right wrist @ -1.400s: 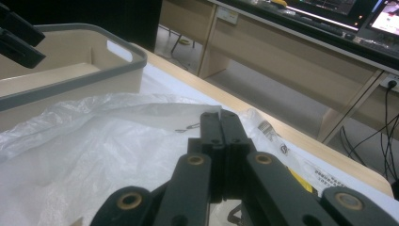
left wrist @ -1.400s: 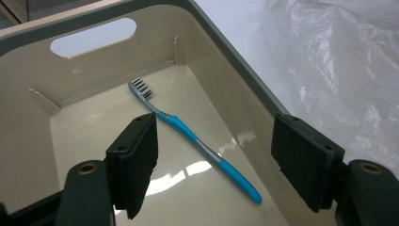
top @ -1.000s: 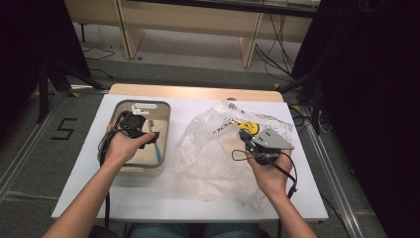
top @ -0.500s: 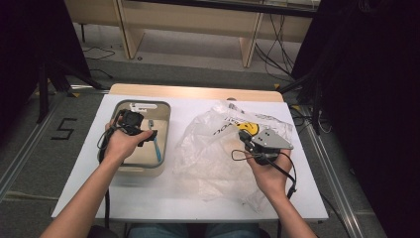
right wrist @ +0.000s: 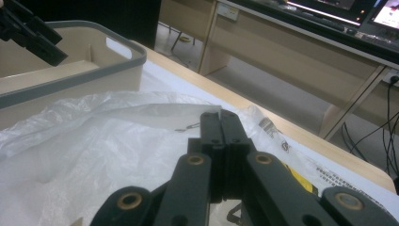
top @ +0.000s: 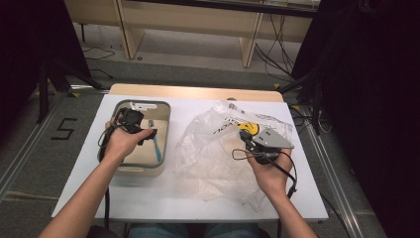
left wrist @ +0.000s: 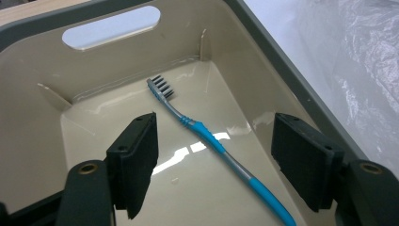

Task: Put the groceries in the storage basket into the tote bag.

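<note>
White table (top: 198, 203), wooden far edge.
Grey-rimmed beige bin (top: 166, 130) on the left part; crumpled clear plastic bag (top: 210, 158) just beside, right.

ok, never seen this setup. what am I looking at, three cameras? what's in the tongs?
No robot arm here: a person at a table holds handheld tongs in each hand. One camera looks down from above; the other two ride on the tongs and look along their black jaws.

On the white table sit a beige bin and a crumpled clear plastic bag. A blue toothbrush lies on the bin's floor.

The left tongs hang open above the toothbrush, not touching it. The right tongs are shut, and appear to pinch an edge of the bag.
</note>
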Demonstrator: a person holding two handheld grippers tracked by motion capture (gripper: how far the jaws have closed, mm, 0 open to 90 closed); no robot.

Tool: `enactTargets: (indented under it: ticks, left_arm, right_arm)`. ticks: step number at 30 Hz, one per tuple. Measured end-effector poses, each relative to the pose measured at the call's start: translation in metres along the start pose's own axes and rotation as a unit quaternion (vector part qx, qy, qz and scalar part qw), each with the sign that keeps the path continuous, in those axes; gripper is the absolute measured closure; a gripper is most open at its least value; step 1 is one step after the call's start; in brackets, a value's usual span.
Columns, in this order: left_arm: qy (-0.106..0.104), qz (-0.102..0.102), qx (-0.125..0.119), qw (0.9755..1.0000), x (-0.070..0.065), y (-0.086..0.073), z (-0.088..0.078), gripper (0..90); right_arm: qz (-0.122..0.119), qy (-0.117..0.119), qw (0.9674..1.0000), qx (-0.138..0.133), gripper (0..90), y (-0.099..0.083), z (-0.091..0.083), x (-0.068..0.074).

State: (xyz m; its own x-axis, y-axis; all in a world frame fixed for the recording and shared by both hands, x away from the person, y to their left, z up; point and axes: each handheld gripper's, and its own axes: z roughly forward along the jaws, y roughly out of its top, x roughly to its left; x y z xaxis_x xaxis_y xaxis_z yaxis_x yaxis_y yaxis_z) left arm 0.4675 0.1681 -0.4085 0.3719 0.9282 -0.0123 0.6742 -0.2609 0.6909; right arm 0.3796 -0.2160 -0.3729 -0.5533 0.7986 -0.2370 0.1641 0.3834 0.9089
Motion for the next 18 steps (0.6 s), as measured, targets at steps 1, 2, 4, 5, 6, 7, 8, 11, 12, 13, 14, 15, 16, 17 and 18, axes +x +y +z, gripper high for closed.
enactTargets:
  ticks: [1,2,4,5,6,7,8,11,12,13,14,15,16,17,18]
  left_arm:
    - [0.003,-0.003,0.002,1.0,0.001,0.001,0.002,32.3]
    - [0.003,-0.003,0.002,1.0,0.001,0.001,0.002,32.4]
    - [0.006,-0.006,0.003,1.0,0.001,0.001,0.004,32.6]
    - [0.006,-0.007,0.005,0.9999,0.002,0.002,0.005,32.6]
    - [0.005,-0.008,0.007,0.9999,0.002,0.002,0.006,32.6]
    - [0.005,-0.008,0.01,0.9999,0.003,0.002,0.007,32.6]
    - [0.005,-0.009,0.012,0.9999,0.003,0.002,0.009,32.6]
    - [0.01,-0.018,0.023,0.9995,0.006,0.003,0.016,33.0]
    - [0.01,-0.018,0.023,0.9995,0.006,0.003,0.016,33.3]
    - [0.012,-0.022,0.028,0.9993,0.007,0.003,0.017,33.6]
    - [0.014,-0.026,0.033,0.999,0.009,0.003,0.019,33.9]
    - [0.017,-0.029,0.037,0.9987,0.01,0.003,0.022,34.3]
    - [0.019,-0.03,0.042,0.9985,0.011,0.004,0.024,34.3]
    - [0.021,-0.034,0.047,0.9981,0.012,0.004,0.026,35.0]
    - [0.021,-0.037,0.052,0.9977,0.012,0.005,0.029,35.0]
  right_arm:
    - [0.0,0.001,1.0,0.0,90.0,0.0,0.0,0.0]
    - [0.0,0.001,1.0,0.0,90.0,0.0,0.0,0.001]
    - [-0.001,0.001,1.0,0.001,90.0,0.0,0.0,0.001]
    - [-0.001,0.001,1.0,-0.001,90.0,0.0,0.0,0.0]
    - [-0.001,0.001,1.0,-0.001,90.0,0.0,0.0,0.0]
    - [0.0,0.001,1.0,-0.001,90.0,0.0,0.0,0.0]
    - [0.0,0.001,1.0,0.0,90.0,0.0,0.0,0.0]
    - [0.0,0.001,1.0,0.001,90.0,0.0,0.0,0.0]
    - [0.0,0.002,1.0,0.002,90.0,0.0,0.0,0.001]
    - [0.0,0.003,1.0,0.002,90.0,0.0,0.0,0.001]
    - [0.0,0.004,1.0,0.002,90.0,0.0,0.0,0.001]
    - [-0.002,0.005,1.0,0.001,90.0,0.0,0.0,0.001]
    - [-0.002,0.005,1.0,0.001,90.0,0.0,0.0,0.001]
    - [-0.004,0.007,1.0,0.002,90.0,-0.001,0.0,0.001]
    - [-0.004,0.007,1.0,0.002,90.0,-0.001,0.0,0.001]
